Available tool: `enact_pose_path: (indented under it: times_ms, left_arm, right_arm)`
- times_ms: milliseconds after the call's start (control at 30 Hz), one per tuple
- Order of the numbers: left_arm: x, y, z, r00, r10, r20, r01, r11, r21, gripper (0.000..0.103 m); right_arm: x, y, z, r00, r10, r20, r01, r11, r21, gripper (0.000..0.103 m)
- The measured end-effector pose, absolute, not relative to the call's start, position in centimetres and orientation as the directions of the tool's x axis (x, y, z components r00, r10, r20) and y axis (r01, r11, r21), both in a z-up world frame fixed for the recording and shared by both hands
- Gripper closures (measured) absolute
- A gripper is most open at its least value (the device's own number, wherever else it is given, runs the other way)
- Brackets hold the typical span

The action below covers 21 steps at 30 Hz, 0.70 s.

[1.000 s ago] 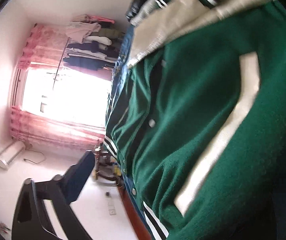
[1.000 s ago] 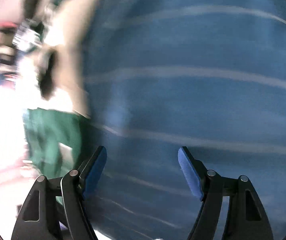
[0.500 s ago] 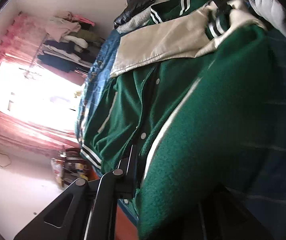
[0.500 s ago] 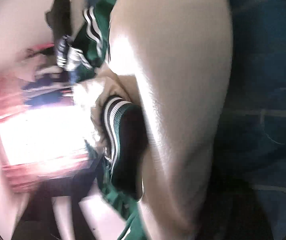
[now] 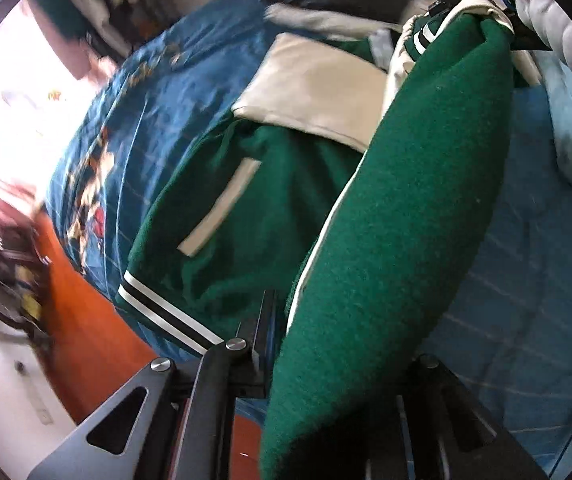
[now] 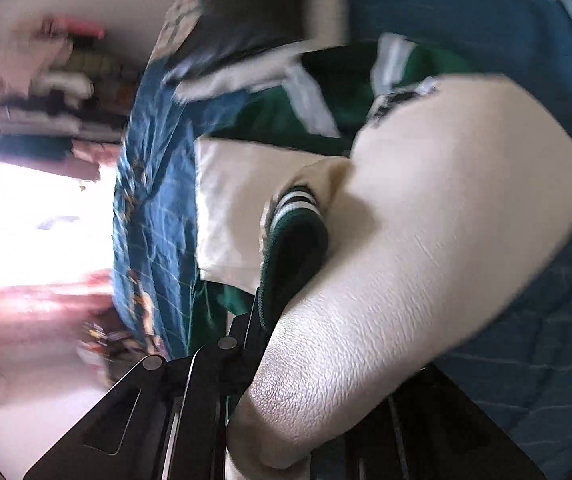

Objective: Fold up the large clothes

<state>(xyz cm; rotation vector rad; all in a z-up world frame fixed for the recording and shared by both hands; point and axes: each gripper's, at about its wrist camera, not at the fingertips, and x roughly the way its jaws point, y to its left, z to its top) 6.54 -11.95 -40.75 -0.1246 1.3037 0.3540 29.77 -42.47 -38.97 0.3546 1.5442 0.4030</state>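
- While my left gripper (image 5: 326,364) opens slightly, it pinches the varsity jacket's (image 5: 246,208) green body above the blue bedspread (image 5: 146,92).
- My right gripper (image 6: 286,360), jaws closing, clamps its cream sleeve (image 6: 426,260).

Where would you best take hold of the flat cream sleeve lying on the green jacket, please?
Probably at the cream sleeve's free edge towards the blue bedspread, coming in low from that side. It lies flat on the green jacket, so only its border offers a pinchable lip. Both grippers currently hold other parts.
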Motion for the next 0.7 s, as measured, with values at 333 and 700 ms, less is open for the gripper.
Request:
enact_pose_path:
  times_ms: [333, 700]
  left_arm:
    - [6.4, 9.4, -49.2, 0.125, -0.059, -0.99, -0.589, 0.799, -0.122, 0.048]
    - [-4.0, 15.5, -48.2, 0.209, -0.132, -0.969, -0.814, 0.526, -0.248, 0.028]
  right_arm:
    - [35.6, -16.8, -51.8, -0.182, 0.198, -0.963, -0.12, 0.968, 0.222, 0.065]
    - [35.6, -19.7, -48.0, -0.22, 0.516, -0.828, -0.101, 0.832, 0.545, 0.022]
